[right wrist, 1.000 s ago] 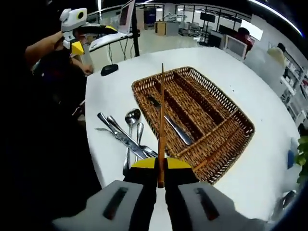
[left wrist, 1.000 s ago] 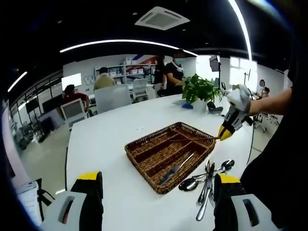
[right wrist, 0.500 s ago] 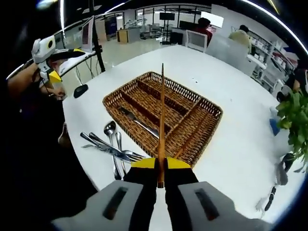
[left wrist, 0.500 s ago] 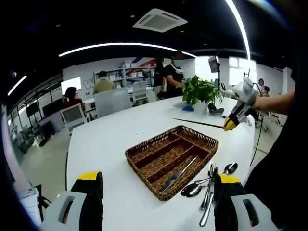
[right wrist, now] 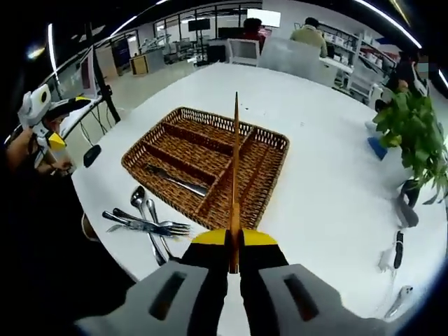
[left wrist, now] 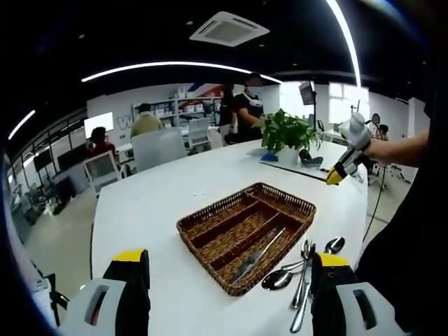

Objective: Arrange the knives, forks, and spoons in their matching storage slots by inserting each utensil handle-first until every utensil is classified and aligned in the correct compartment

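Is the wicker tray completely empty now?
No, one knife lies in a long compartment of the wicker tray.

Right gripper clamps a wooden chopstick over a white table.
Wicker tray beyond holds one knife; loose cutlery lies left.

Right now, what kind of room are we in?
Probably an open office or lab workspace. There is a big white round table with a brown wicker cutlery tray on it, people sitting at white desks and chairs behind, and a square air-conditioning vent in the dark ceiling.
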